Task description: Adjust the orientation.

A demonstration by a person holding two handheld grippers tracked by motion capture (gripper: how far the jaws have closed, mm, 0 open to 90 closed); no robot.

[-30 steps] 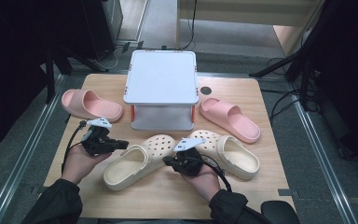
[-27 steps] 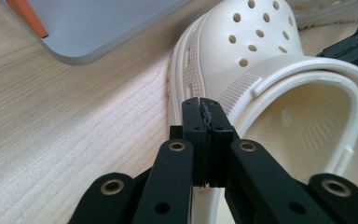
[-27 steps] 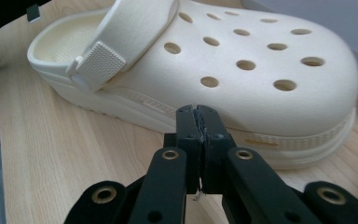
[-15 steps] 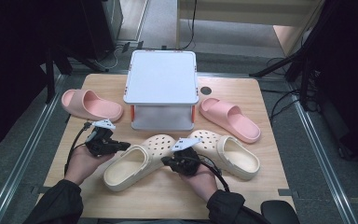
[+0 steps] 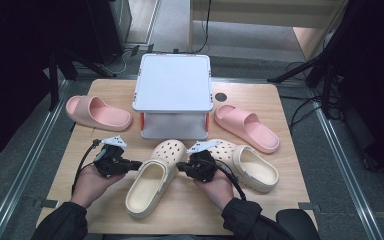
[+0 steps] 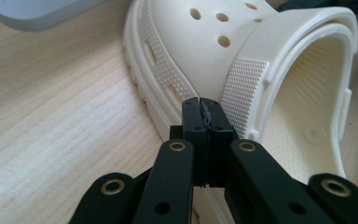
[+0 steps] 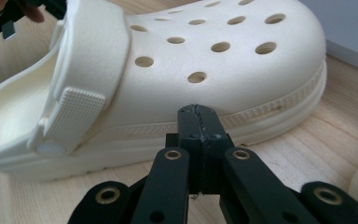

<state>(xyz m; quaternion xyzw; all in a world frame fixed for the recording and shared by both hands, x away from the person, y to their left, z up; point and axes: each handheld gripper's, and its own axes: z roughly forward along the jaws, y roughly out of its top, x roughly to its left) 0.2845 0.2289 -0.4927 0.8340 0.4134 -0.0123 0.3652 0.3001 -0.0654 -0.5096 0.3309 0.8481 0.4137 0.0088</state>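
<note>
Pressing left gripper [image 5: 136, 164] and right gripper [image 5: 181, 166], both pinched together on nothing, against opposite sides of cream clog [image 5: 152, 182] lying on worktop [image 5: 190, 210].

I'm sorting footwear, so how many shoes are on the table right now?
4. A pink slide at the left, a pink slide at the right, a cream clog between the two grippers, and a second cream clog right of it. The raised stand may hide more.

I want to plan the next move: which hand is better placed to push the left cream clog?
Neither clearly: the left gripper and the right gripper flank the cream clog, both shut. The left seems marginally nearer its side wall.
</note>
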